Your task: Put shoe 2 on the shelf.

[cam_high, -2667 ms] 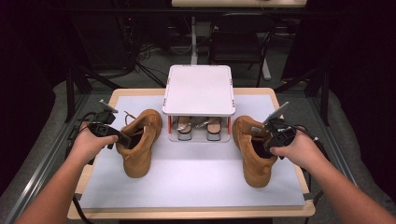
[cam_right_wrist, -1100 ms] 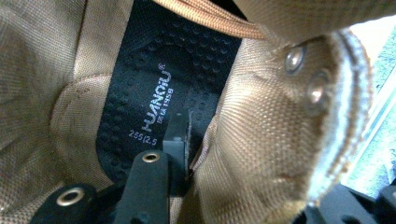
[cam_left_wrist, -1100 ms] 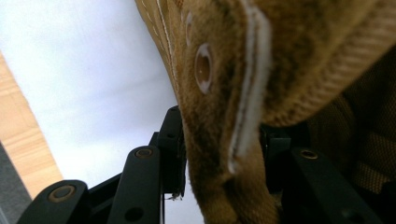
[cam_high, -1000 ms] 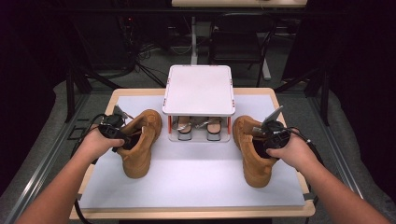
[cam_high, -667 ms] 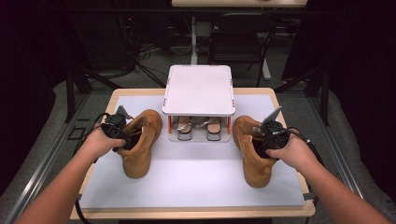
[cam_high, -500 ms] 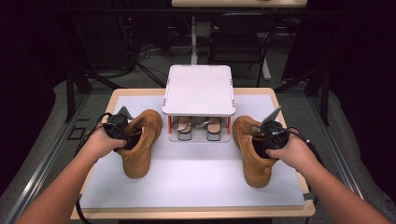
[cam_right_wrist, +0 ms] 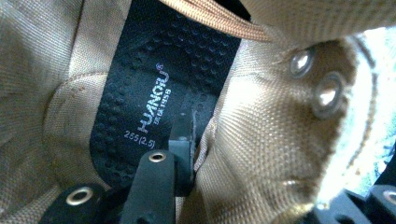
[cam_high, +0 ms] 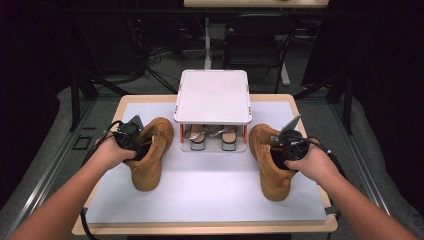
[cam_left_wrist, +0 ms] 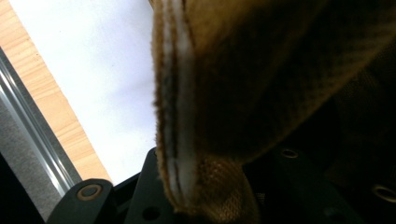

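On the wooden table (cam_high: 305, 107), a white mat (cam_high: 210, 185) covers most of the top. At its far middle stands a white two-tier shoe rack (cam_high: 213, 96), with a pair of sandals (cam_high: 214, 140) on its lower shelf. The rack sits between two tan boots and close to both, crowding the space at their collars. The left boot (cam_high: 149, 157) lies at the mat's left, the right boot (cam_high: 272, 160) at its right, toes toward the person. The left gripper (cam_high: 129, 136) straddles the left boot's collar edge (cam_left_wrist: 180, 116); its jaws have just been closing with the padded rim between them, though whether they press it I cannot tell. The right gripper (cam_high: 289, 142) has one jaw inside the right boot, above the black insole (cam_right_wrist: 159, 88), with the eyelet flap (cam_right_wrist: 280, 135) between its part-open, closing jaws.
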A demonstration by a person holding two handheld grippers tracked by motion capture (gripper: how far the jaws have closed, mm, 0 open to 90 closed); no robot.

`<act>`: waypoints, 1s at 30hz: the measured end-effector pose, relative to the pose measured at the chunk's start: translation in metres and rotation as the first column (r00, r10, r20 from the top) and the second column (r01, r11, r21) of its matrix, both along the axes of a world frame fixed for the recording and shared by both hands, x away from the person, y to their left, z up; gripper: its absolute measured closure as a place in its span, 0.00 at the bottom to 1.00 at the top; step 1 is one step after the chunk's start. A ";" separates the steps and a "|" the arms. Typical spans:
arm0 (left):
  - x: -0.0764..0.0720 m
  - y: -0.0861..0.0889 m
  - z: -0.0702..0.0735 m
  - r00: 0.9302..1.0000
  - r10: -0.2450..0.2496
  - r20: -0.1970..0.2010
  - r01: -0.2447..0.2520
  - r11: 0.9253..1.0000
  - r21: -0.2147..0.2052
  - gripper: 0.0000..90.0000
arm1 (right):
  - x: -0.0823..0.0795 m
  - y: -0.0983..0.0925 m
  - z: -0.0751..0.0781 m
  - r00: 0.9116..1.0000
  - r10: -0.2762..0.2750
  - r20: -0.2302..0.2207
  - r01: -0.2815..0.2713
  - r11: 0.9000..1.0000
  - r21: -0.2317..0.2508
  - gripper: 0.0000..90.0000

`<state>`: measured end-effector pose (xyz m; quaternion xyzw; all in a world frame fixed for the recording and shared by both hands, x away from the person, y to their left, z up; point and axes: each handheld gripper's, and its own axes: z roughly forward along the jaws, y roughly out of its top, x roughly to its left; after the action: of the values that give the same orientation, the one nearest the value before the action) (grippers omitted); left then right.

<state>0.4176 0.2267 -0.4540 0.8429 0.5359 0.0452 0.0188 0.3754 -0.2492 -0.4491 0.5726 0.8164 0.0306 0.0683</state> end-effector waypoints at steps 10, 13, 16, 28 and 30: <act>0.000 -0.002 0.000 1.000 -0.016 0.006 0.016 1.000 0.018 0.87 | -0.001 0.000 0.001 1.000 -0.004 0.005 0.004 1.000 0.006 0.81; -0.001 -0.003 0.000 1.000 -0.020 0.004 0.020 1.000 0.022 0.88 | 0.000 -0.001 0.001 1.000 -0.008 -0.001 0.008 1.000 0.006 0.85; 0.000 -0.004 0.001 1.000 -0.025 0.006 0.024 0.999 0.022 0.89 | 0.000 0.000 0.001 1.000 -0.015 -0.008 0.015 1.000 -0.005 0.88; -0.001 -0.002 0.001 1.000 0.004 0.018 -0.004 1.000 0.011 0.90 | -0.001 0.003 0.001 1.000 0.004 0.013 -0.004 1.000 -0.012 0.88; -0.001 -0.002 0.001 1.000 -0.001 0.019 0.001 1.000 0.013 0.90 | -0.002 0.002 0.001 1.000 0.012 0.017 -0.012 1.000 -0.014 0.89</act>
<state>0.4163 0.2243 -0.4527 0.8428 0.5349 0.0565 0.0184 0.3733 -0.2476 -0.4484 0.5668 0.8195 0.0302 0.0790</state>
